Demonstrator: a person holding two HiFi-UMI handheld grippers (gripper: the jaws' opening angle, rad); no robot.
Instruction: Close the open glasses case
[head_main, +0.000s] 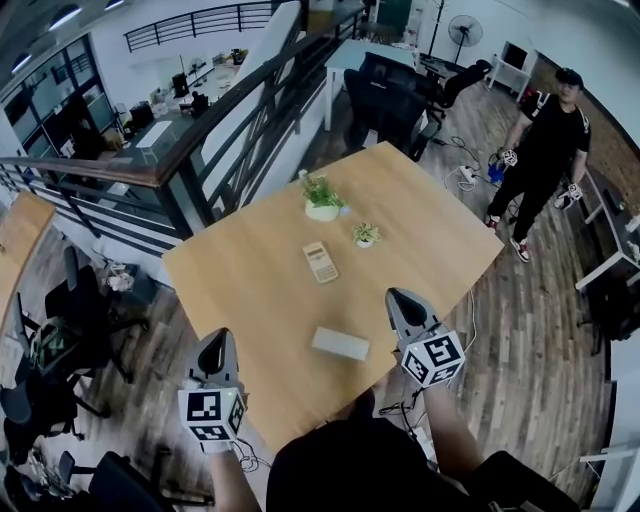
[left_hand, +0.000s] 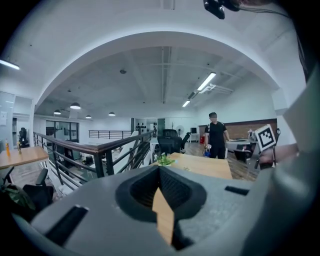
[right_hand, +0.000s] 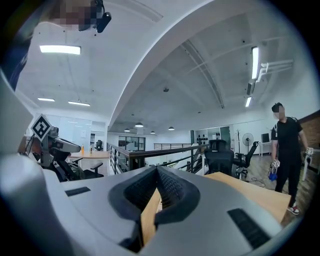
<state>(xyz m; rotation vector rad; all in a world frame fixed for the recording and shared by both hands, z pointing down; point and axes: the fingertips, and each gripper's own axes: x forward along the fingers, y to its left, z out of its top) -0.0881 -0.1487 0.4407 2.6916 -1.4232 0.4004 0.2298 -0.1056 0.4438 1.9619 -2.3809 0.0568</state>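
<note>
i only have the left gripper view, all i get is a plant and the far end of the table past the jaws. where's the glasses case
observer: In the head view a pale case lies flat near the table's near edge, between the left gripper and the right gripper. Neither touches it.
operator: is the right one holding anything
observer: No. In the right gripper view its jaws are together with nothing between them.
operator: anything else near the case
observer: A flat tan object lies further in, toward the middle of the table, well apart from the case.
</note>
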